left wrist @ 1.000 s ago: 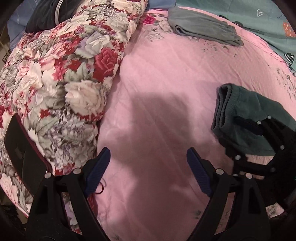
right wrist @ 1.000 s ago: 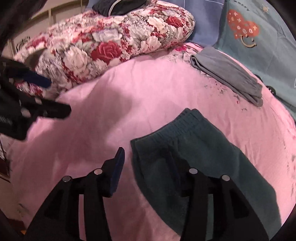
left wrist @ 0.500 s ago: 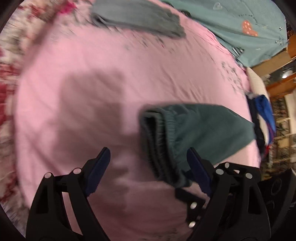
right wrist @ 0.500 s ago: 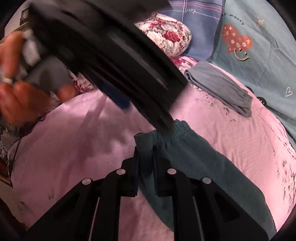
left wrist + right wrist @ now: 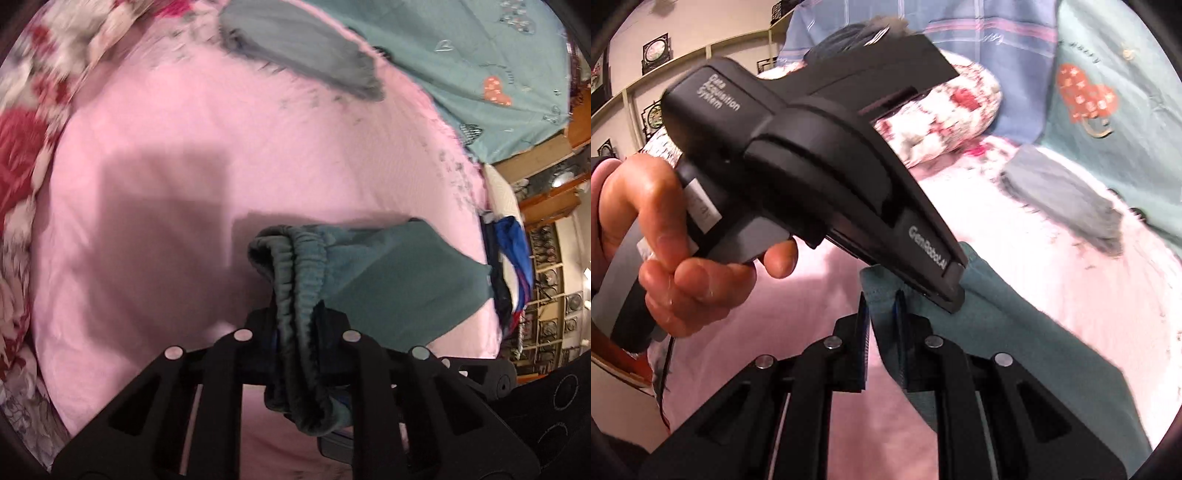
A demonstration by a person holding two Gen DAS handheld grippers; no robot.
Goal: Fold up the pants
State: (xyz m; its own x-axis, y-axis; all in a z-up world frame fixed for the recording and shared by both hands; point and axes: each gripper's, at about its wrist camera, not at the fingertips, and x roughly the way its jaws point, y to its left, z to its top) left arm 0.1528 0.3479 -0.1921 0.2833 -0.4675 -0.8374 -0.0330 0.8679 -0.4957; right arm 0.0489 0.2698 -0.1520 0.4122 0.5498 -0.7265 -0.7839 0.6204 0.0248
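The dark teal pants (image 5: 391,291) lie folded on the pink bed sheet (image 5: 184,155). My left gripper (image 5: 295,332) is shut on the bunched elastic waistband, which hangs over its jaws. In the right wrist view my right gripper (image 5: 882,325) is shut on the near corner of the same pants (image 5: 1015,332). The left gripper's black body (image 5: 812,155) and the hand holding it fill the upper left of that view, its tip on the pants beside my right fingers.
A folded grey garment (image 5: 299,48) lies at the far side of the bed, also seen in the right wrist view (image 5: 1063,195). A floral quilt (image 5: 26,147) is piled on the left. A teal blanket (image 5: 480,55) covers the far right. The bed's right edge meets shelves (image 5: 546,295).
My left gripper swung right from the bare sheet to the pants and closed on the waistband. My right gripper closed on the pants' corner. Both were open a second ago.
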